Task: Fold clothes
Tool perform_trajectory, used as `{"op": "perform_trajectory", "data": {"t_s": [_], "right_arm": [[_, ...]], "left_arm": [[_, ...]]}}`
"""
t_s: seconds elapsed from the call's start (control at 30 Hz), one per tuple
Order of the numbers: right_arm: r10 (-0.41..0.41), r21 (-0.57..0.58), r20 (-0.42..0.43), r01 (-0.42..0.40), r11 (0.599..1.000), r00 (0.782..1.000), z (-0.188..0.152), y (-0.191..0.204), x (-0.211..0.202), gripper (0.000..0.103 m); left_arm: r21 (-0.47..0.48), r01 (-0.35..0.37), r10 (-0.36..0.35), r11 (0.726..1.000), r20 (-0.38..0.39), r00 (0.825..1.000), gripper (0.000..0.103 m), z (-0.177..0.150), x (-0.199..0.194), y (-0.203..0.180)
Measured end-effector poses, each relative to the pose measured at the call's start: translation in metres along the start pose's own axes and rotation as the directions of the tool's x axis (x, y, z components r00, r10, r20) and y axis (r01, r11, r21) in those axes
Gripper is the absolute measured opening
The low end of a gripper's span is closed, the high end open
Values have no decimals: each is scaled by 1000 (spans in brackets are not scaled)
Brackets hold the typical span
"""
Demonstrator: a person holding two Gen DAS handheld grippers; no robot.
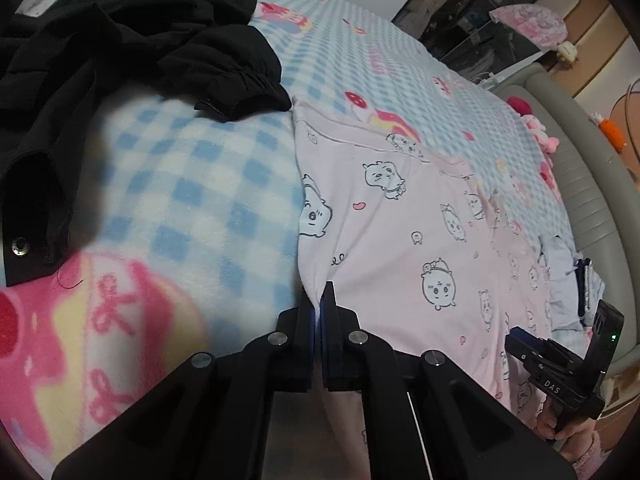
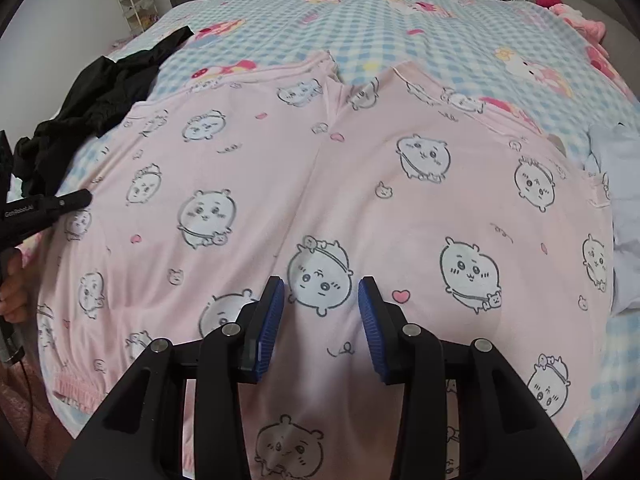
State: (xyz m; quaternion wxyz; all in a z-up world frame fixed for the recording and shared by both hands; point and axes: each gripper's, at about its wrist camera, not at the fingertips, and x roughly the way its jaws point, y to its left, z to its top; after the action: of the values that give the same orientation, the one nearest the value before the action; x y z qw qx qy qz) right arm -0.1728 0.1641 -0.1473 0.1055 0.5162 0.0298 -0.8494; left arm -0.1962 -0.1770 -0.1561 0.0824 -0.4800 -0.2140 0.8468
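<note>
Your left gripper (image 1: 319, 300): fingers clamped on pink pajama pants (image 2: 320, 200) edge. Right gripper (image 2: 321, 304): fingers apart above them. Pants flat on bed (image 2: 400, 28), legs pointing away. 1 black garment (image 1: 120, 48) beside.

Pajama pants (image 2: 320, 184) were pale pink with little white cartoon critters, the blanket (image 2: 360, 20) was blue-and-white checks, and the jacket (image 1: 120, 60) was plain black.
</note>
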Motion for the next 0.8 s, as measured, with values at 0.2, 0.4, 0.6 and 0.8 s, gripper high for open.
{"op": "perform_trajectory", "data": {"t_s": [0.2, 0.4, 0.6, 0.8], "right_arm": [[-64, -33, -8, 63, 997, 998, -4, -9, -3, 36], [55, 10, 66, -56, 998, 996, -6, -15, -36, 39], [109, -9, 60, -109, 994, 992, -5, 13, -27, 40], [100, 3, 31, -100, 995, 994, -15, 19, -16, 40]], "left_arm": [[34, -42, 42, 999, -5, 999, 2, -3, 1, -3], [-172, 101, -109, 980, -42, 993, 32, -14, -15, 26], [-155, 154, -169, 976, -85, 982, 44, -41, -19, 15], [-125, 219, -231, 968, -93, 968, 11, -46, -13, -2]]}}
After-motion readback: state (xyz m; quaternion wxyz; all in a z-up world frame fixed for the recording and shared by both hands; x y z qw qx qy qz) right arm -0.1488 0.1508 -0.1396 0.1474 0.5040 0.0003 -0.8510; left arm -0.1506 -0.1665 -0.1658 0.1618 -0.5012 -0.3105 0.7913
